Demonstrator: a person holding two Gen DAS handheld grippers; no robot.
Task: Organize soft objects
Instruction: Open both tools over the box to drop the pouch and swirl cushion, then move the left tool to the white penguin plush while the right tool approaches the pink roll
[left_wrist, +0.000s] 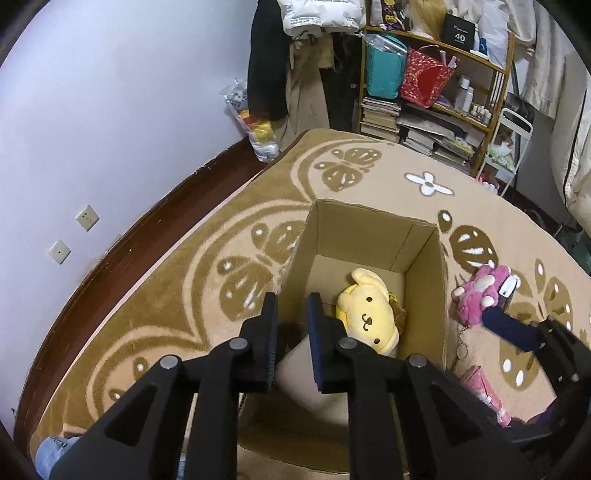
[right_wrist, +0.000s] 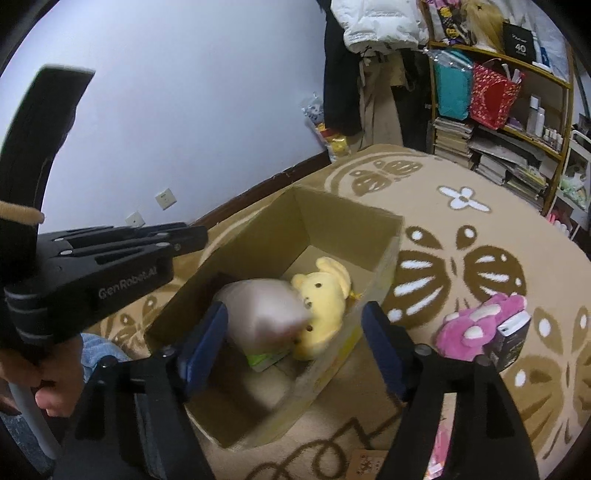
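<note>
While both grippers hover over the cardboard box (left_wrist: 424, 258), we assess the load. Our left gripper (left_wrist: 292, 306) has its jaws set narrow with nothing between them; our right gripper (right_wrist: 293, 332) stands wide and empty above the box opening. Inside the box lie a yellow plush dog (right_wrist: 325, 306) and a pale grey pillow-like plush (right_wrist: 258, 317), touching each other; the grey one is blurred in the right wrist view, so we cannot tell whether it is at rest. A green-edged item (right_wrist: 266, 360) shows beneath them, too hidden to identify.

The pink paw plush (left_wrist: 478, 295) lies on the rug just beside the box, against a dark boxed item (right_wrist: 511, 338). We judge it light, compressible and non-fragile; its pile gives good friction. We recommend closing across its thick middle, not on the metal chain (left_wrist: 461, 343) hanging from it.

The patterned rug (left_wrist: 184, 295) is soft and level. A white wall (left_wrist: 129, 110) and a crowded shelf (left_wrist: 443, 92) stand well apart from the work.
</note>
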